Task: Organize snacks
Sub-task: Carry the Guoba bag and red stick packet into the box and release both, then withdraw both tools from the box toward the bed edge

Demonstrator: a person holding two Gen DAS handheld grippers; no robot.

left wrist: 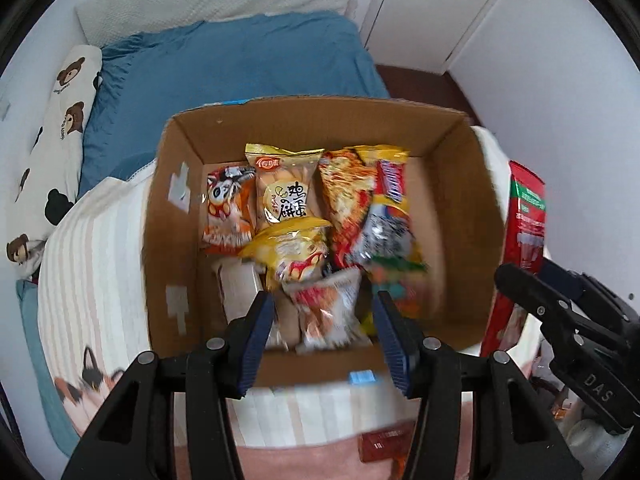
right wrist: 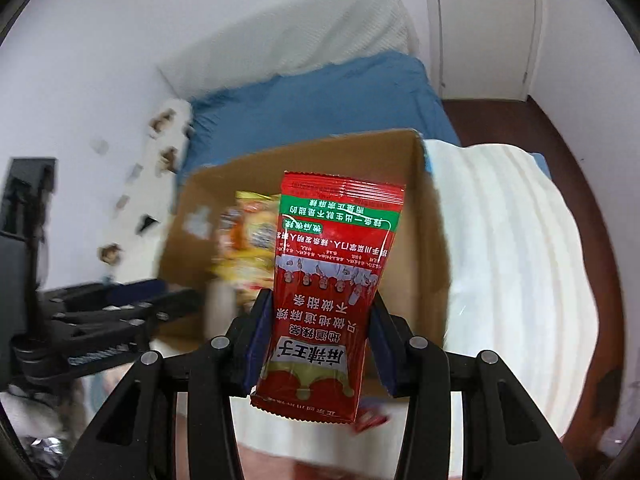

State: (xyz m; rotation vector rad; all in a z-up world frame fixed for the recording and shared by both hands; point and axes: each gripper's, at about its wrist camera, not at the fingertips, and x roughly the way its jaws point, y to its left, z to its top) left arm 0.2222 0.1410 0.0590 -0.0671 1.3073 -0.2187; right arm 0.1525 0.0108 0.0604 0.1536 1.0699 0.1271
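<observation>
An open cardboard box point(left wrist: 452, 208) sits on a striped blanket and holds several snack packets, among them a yellow biscuit bag point(left wrist: 282, 188) and an orange chip bag point(left wrist: 228, 212). My left gripper point(left wrist: 324, 320) is open and empty above the box's near edge. My right gripper point(right wrist: 320, 320) is shut on a red snack packet point(right wrist: 328, 280), held upright just in front of the box point(right wrist: 424, 240). In the left wrist view that red packet point(left wrist: 524, 220) and the right gripper point(left wrist: 560, 312) show at the box's right side.
The box rests on a bed with a blue sheet point(left wrist: 240, 64), a white striped blanket point(left wrist: 100, 260) and a bear-print pillow point(left wrist: 52, 152). White closet doors point(left wrist: 460, 12) and dark floor lie beyond. More red packets point(left wrist: 384, 446) lie below the box.
</observation>
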